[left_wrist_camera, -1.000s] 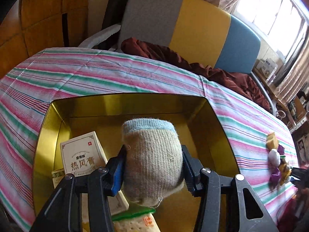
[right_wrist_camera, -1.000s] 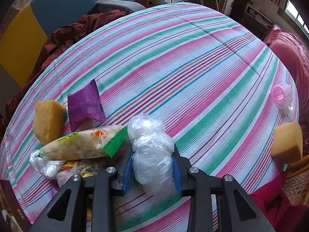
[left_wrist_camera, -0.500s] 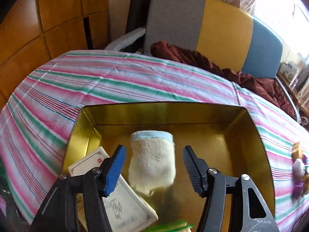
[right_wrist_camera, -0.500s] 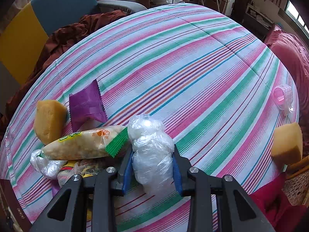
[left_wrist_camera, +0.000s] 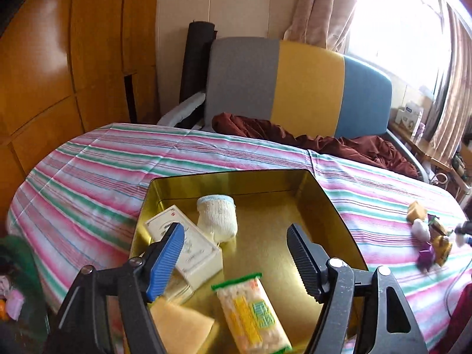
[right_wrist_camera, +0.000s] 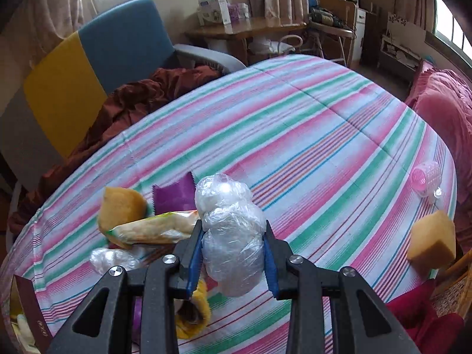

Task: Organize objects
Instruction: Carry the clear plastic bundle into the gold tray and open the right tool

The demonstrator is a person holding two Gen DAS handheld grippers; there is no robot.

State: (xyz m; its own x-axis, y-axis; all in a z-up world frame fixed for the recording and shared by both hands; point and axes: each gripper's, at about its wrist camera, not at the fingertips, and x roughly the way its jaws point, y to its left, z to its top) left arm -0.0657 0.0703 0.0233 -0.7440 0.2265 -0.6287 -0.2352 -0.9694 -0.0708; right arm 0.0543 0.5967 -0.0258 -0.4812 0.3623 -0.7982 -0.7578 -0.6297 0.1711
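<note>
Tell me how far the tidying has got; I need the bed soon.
Done: the gold tin already holds a sock, white box, snack pack and sponge. In hand: the right gripper is clamped on a plastic-wrapped bundle; the left gripper is open. Left: purple packet, sponges and pink roller on the bedspread.

Grey, yellow and blue sofa [left_wrist_camera: 298, 88]; maroon cloth [left_wrist_camera: 309, 141] on it; curtains [left_wrist_camera: 318, 8] behind.

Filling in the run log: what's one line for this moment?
left gripper: open above gold tin | sock: in tin | right gripper: shut on plastic bundle | next: likely bundle to tin
</note>
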